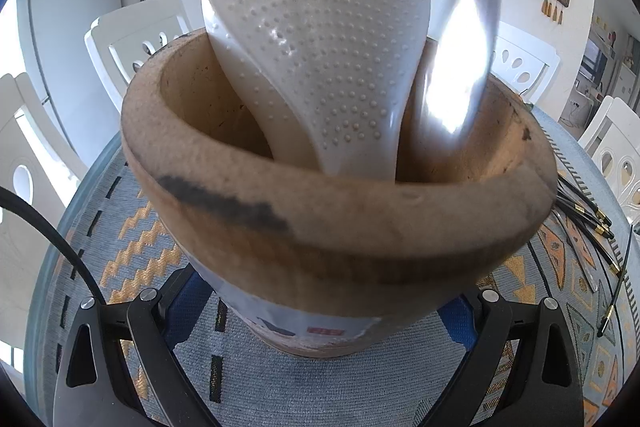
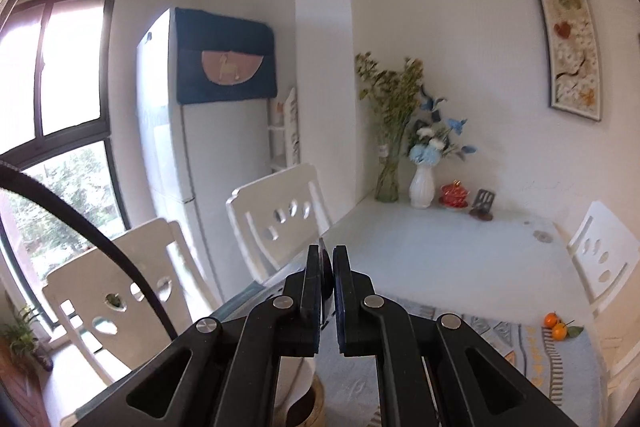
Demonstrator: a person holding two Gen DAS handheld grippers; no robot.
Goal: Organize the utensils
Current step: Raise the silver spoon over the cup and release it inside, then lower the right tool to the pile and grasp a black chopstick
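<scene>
A brown cork utensil holder fills the left wrist view and stands on the patterned tablecloth. Inside it stand a white dimpled rice paddle and a shiny, blurred metal utensil. My left gripper is shut on the holder's lower part, its blue pads against the sides. My right gripper hangs above the table, shut except for a thin slit, with nothing between its fingers. Below it, the holder's rim and a white piece of the paddle peek out.
Several black chopsticks with gold tips lie on the cloth to the right of the holder. White chairs ring the table. Two vases, a red ornament and oranges sit near the far wall and right edge.
</scene>
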